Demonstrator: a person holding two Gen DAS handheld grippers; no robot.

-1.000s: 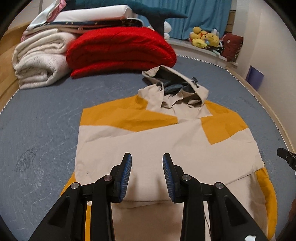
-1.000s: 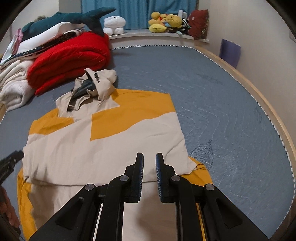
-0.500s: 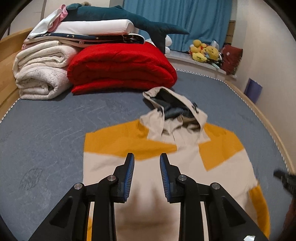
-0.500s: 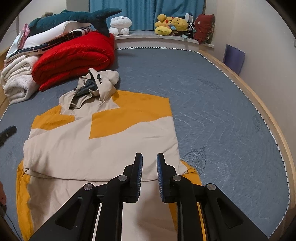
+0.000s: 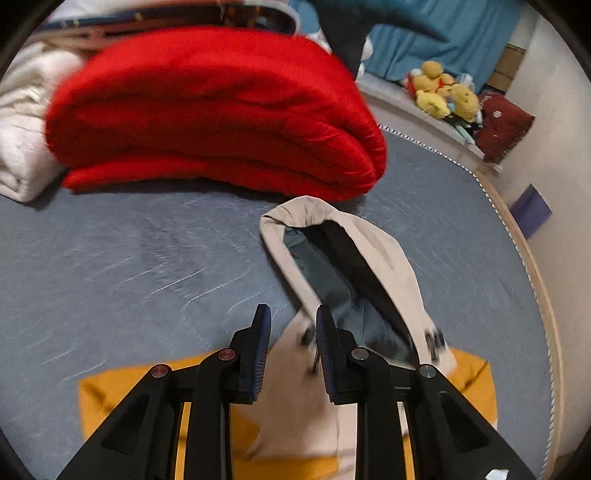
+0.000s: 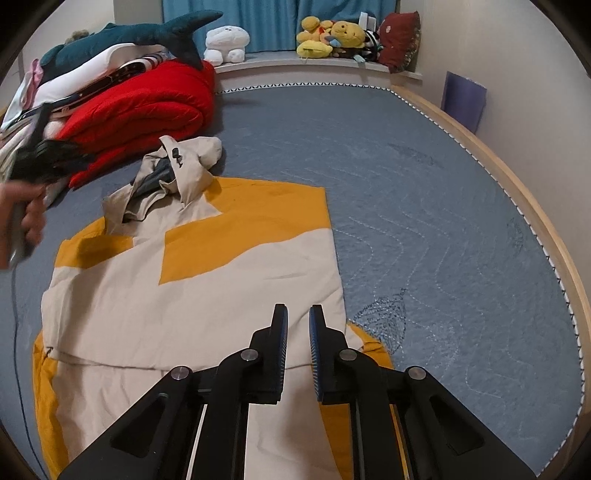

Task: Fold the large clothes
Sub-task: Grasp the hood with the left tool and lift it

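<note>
Soft, even indoor light, no glare. The left wrist view is motion-blurred ahead of the hand-held gripper (image 5: 291, 326); the right is sharp. Fisheye bending, dark corners.

1. A blue-grey quilted mattress (image 6: 406, 192) fills the room's middle, stitched with wavy lines and a leaf pattern.
2. A pale wooden frame (image 6: 524, 192) curves along its edge from 1 to 4 o'clock.
3. At 12 o'clock hang blue curtains (image 6: 280, 14), and below them runs a white ledge (image 6: 295, 68).
4. Plush toys (image 6: 328, 35) crowd the ledge, beside a dark red cushion (image 6: 400, 35).
5. At 10 o'clock sits a folded red quilt (image 6: 147, 110), with white blankets (image 5: 22, 147) next to it and a plush shark (image 6: 140, 33) on top.
6. The plain white wall (image 6: 524, 74) stands at 2 o'clock, with a purple board (image 6: 463, 99) leaning against it.
</note>
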